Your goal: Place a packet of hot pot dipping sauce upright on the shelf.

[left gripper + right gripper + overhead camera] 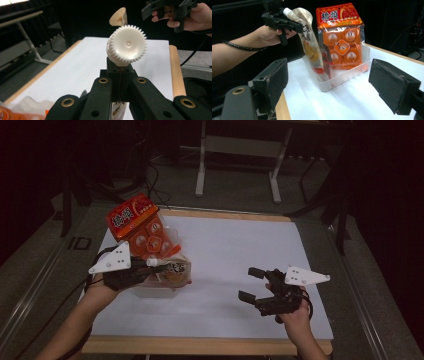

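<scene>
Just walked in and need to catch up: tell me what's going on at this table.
A person works with tongs in each hand. The left tongs are shut on the neck of a spouted pouch, just below its white cap, the pouch standing in a clear tray beside an orange snack pack. The right tongs hover open over the white table, apart from the tray.

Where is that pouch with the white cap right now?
In the high view the pouch is at the table's left, held near its cap by the left gripper, its bottom in the clear tray beside the orange packet.
</scene>
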